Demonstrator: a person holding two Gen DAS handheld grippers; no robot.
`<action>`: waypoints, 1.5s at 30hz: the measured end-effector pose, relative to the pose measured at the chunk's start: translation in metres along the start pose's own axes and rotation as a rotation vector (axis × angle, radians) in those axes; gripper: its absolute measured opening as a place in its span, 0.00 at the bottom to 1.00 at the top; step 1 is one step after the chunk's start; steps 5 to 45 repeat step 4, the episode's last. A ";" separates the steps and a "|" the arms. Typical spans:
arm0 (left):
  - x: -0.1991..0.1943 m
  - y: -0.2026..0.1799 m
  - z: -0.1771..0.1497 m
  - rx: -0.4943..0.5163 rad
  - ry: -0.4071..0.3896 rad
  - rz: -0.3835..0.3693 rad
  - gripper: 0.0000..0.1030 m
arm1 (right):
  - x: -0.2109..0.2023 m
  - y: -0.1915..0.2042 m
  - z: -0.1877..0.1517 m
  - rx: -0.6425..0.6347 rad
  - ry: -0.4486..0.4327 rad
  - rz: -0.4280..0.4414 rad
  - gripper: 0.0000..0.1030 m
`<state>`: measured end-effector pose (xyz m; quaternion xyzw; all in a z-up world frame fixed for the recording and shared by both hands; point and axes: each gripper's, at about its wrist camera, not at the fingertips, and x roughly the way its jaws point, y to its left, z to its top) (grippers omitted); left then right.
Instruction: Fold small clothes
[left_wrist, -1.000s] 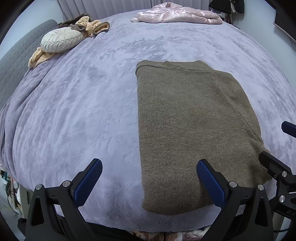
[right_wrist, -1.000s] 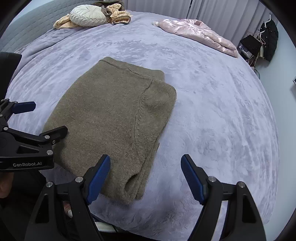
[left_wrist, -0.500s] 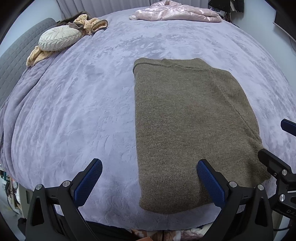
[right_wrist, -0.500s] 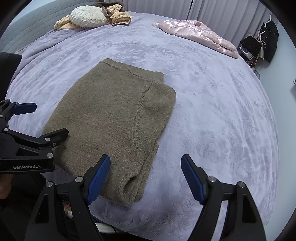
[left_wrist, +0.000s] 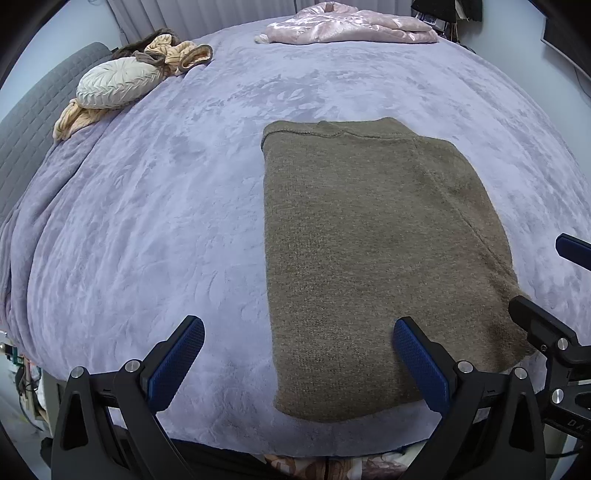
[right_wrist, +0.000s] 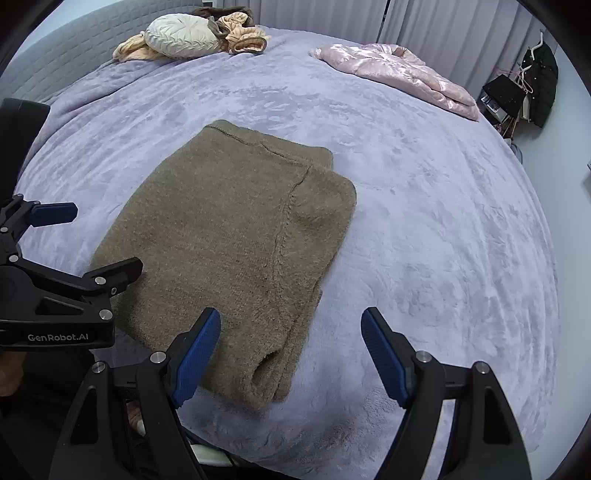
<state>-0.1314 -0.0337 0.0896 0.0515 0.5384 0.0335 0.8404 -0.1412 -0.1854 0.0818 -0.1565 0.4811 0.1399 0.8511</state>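
Note:
An olive-brown knitted sweater (left_wrist: 369, 240) lies folded into a long rectangle on the lilac bedspread (left_wrist: 166, 221), near the bed's front edge; it also shows in the right wrist view (right_wrist: 229, 236). My left gripper (left_wrist: 295, 354) is open and empty, above the sweater's near left corner. My right gripper (right_wrist: 291, 350) is open and empty, above the sweater's near right corner. Each gripper shows at the edge of the other's view, the right one (left_wrist: 554, 295) and the left one (right_wrist: 70, 240).
A pink satin jacket (right_wrist: 402, 74) lies at the far side of the bed. A cream round pillow (right_wrist: 181, 35) and peach and brown clothes (right_wrist: 240, 38) lie by the grey headboard (right_wrist: 66, 48). Dark items (right_wrist: 532, 88) hang beyond the bed's right side.
Both grippers stay open near the sweater's front edge. The views have shifted only slightly; the sweater has not moved.

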 end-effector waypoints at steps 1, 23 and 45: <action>-0.001 -0.001 0.000 0.003 -0.001 0.002 1.00 | 0.000 -0.001 0.000 0.002 -0.002 0.002 0.79; -0.003 -0.005 0.001 0.009 -0.003 0.003 1.00 | 0.001 -0.004 -0.002 0.010 -0.003 0.007 0.79; -0.003 -0.005 0.001 0.009 -0.003 0.003 1.00 | 0.001 -0.004 -0.002 0.010 -0.003 0.007 0.79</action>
